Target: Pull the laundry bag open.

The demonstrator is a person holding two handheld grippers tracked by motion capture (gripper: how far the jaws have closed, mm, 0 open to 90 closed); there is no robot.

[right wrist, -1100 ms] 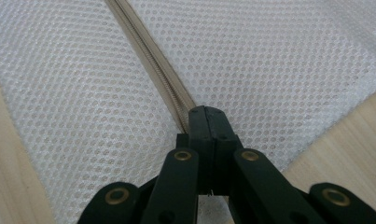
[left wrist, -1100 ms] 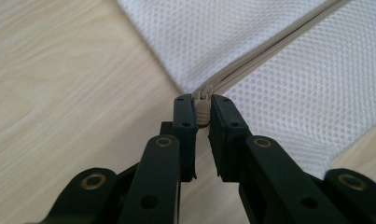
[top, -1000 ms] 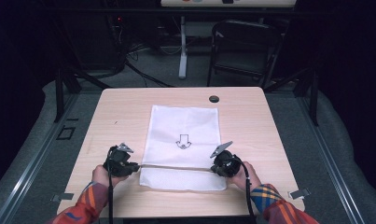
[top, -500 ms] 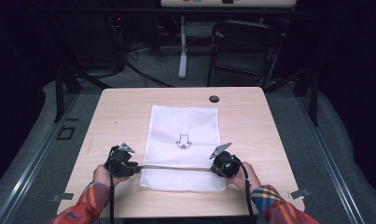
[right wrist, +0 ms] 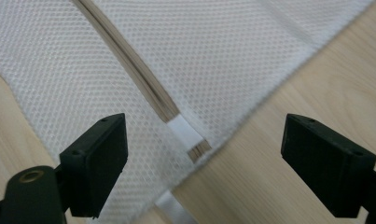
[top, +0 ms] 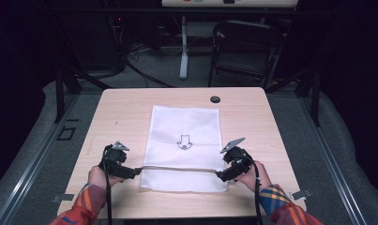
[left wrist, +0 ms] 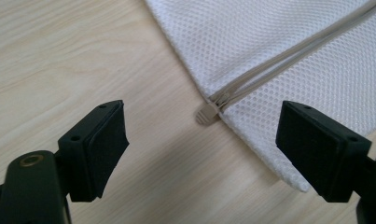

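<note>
White mesh forms the flat laundry bag (top: 185, 146) that is laid on the pale wooden tabletop (top: 125, 110), and its near edge is flanked by both tools. In the high view the left tool (top: 130, 172) is seen just beside the bag's left edge and the right tool (top: 223, 175) just beside its right edge, each held in a hand with a plaid sleeve; a beige zipper (top: 179, 168) is stretched between them as a thin line. A black arrow mark (top: 183, 142) on the bag and a dark round plug (top: 215, 99) at the tabletop's far edge are shown from above and are not caught by the tool cameras.

The mesh weave is brought out by the left gripper view: the zipper's slider and pull tab (left wrist: 209, 112) are seen lying between the jaws of the left tool (left wrist: 202, 149), slightly ahead of them, with bare wood under the left jaw and the bag's corner under the right one. The jaws have just been opening and are spread wide apart, pressing on nothing.

In the right gripper view the zipper's other end (right wrist: 188, 135), capped by a white fabric tab at the bag's hem, is found between and ahead of the jaws of the right tool (right wrist: 204, 163). These jaws too have just been opening, are held wide apart, and the fabric is left untouched.
</note>
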